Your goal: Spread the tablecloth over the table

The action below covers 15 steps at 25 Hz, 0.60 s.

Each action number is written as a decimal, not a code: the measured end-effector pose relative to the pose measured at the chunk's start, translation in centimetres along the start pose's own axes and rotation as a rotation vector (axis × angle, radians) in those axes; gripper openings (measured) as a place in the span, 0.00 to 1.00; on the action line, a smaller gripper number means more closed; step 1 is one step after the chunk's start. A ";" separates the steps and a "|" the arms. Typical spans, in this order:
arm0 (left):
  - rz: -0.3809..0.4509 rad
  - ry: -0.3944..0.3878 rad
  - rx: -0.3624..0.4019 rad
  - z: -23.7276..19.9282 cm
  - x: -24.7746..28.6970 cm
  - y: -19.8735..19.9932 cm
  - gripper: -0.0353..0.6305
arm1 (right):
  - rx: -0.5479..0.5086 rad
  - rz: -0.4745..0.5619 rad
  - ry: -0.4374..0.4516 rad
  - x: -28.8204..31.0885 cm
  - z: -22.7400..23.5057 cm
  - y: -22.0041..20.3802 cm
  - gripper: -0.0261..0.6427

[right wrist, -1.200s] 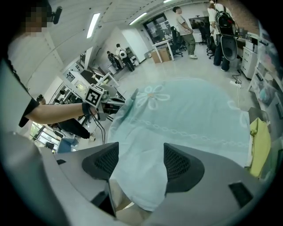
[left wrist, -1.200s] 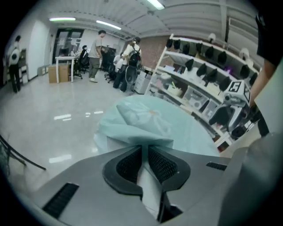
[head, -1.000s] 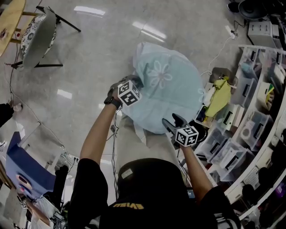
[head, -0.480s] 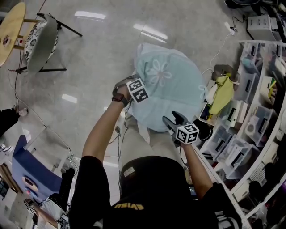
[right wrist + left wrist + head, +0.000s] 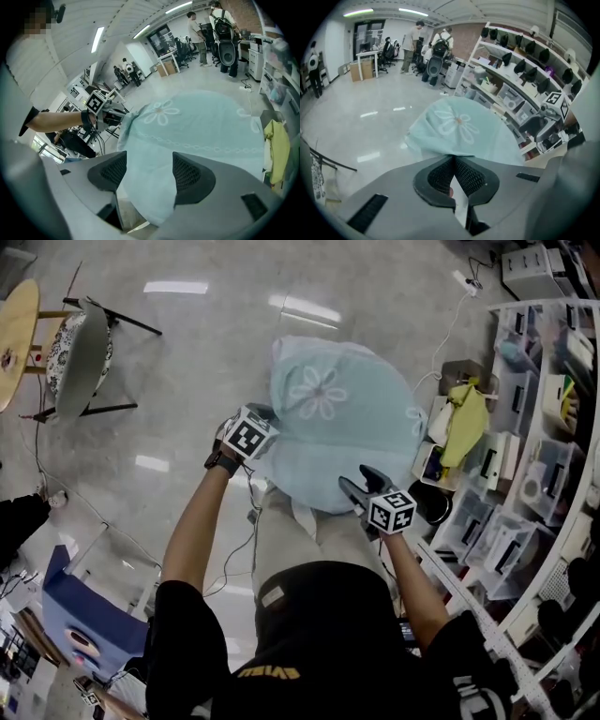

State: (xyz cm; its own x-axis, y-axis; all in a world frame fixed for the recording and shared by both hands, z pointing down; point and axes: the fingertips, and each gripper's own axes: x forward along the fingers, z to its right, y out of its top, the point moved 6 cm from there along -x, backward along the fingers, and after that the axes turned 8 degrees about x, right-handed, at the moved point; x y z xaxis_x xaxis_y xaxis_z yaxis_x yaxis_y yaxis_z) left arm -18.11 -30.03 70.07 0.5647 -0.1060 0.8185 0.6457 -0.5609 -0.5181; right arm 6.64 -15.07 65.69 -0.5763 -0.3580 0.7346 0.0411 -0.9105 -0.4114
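Left tongs [image 5: 453, 159]: pads pressed together at the tips, pinching the near left hem of the cloth [image 5: 342, 418]. In the head view they sit at 9 o'clock of the cloth.

Right tongs [image 5: 145, 174]: set wide, pads well apart. A fold of the cloth's near edge hangs loosely between them, gripped by neither pad. Head view, 6 o'clock of the cloth.

Cloth: pale blue-green, rounded in outline, billowed up in a dome ahead of the person between the two tongs. A white flower [image 5: 317, 390] is stitched toward its 11 o'clock side. Whatever carries it is hidden beneath.

Floor [image 5: 187, 343]: glossy grey, with ceiling lights reflected, around the cloth from 9 to 1 o'clock.

Shelves [image 5: 525, 474]: white, curving, stocked with clear bins, at 3 o'clock.

Yellow rag [image 5: 466, 432]: draped beside the shelves, just off the cloth's 3 o'clock edge.

Chair [image 5: 80, 352]: patterned seat, at 10 o'clock, well apart.

Wooden surface [image 5: 17, 329]: round, beside the chair at the left edge.

People [image 5: 412, 42]: standing far off, seen in the left gripper view.
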 end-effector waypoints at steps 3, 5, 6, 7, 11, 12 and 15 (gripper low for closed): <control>0.000 -0.022 -0.073 -1.1 -1.1 -1.5 0.07 | 0.012 0.009 -0.009 -0.2 0.2 0.1 0.49; -0.003 -0.033 -0.117 -1.7 -1.8 -2.8 0.07 | 0.014 0.005 -0.010 -0.2 0.0 0.0 0.49; -0.006 -0.033 -0.136 -2.1 -2.1 -3.5 0.07 | 0.013 0.002 -0.010 -0.1 -0.1 0.0 0.49; -0.009 -0.029 -0.148 -2.4 -2.3 -4.0 0.07 | 0.012 -0.001 -0.010 -0.1 -0.2 -0.1 0.49; -0.018 -0.009 -0.187 -3.4 -3.3 -5.6 0.07 | 0.014 -0.006 -0.017 -0.2 -0.2 -0.3 0.49; -0.015 -0.006 -0.206 -3.7 -3.6 -6.0 0.07 | 0.013 -0.005 -0.018 -0.2 -0.3 -0.3 0.49; 0.011 0.017 -0.274 -4.8 -4.4 -7.3 0.07 | 0.011 -0.002 -0.024 -0.2 -0.4 -0.1 0.49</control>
State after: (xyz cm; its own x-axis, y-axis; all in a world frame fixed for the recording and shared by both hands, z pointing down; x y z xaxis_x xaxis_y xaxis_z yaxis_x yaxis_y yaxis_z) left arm -27.81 -29.35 71.43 0.5609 -0.1260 0.8182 0.4746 -0.7609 -0.4425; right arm 6.39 -14.78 65.36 -0.5567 -0.3609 0.7482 0.0490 -0.9134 -0.4041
